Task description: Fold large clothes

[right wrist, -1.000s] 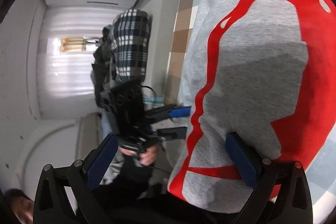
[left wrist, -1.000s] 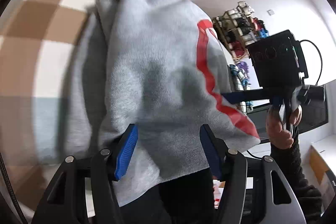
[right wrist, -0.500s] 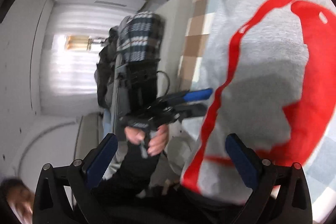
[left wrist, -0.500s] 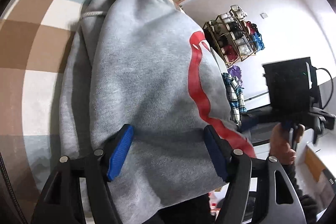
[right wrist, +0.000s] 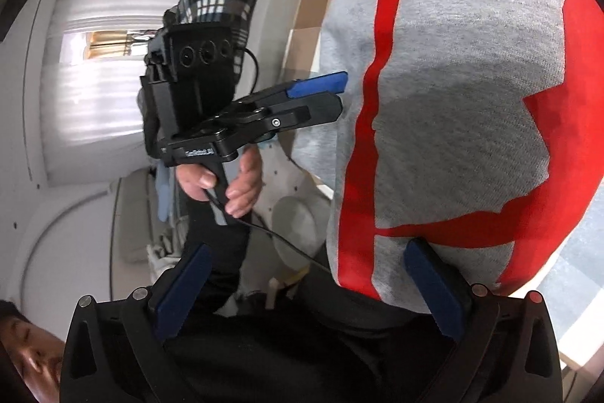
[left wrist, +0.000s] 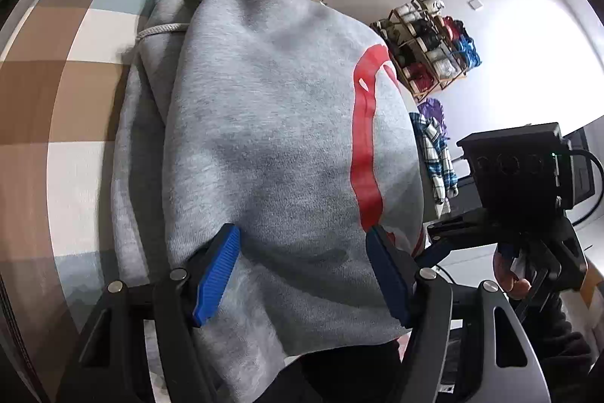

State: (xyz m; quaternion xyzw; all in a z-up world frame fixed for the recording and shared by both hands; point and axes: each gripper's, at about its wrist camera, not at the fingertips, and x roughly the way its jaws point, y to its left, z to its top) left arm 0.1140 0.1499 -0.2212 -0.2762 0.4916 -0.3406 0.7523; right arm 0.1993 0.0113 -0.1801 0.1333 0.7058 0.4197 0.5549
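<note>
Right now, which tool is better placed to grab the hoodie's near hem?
Left. The left tool is open with the grey hoodie hem between its pads. The right tool straddles only the hoodie's edge, half over the table's side.

Before you is a table (left wrist: 75, 70) covered in a checked pattern of brown, cream and pale blue squares. A folded grey hoodie (left wrist: 271, 138) with a red print lies directly on it, its near edge hanging over the table's edge toward you.
</note>
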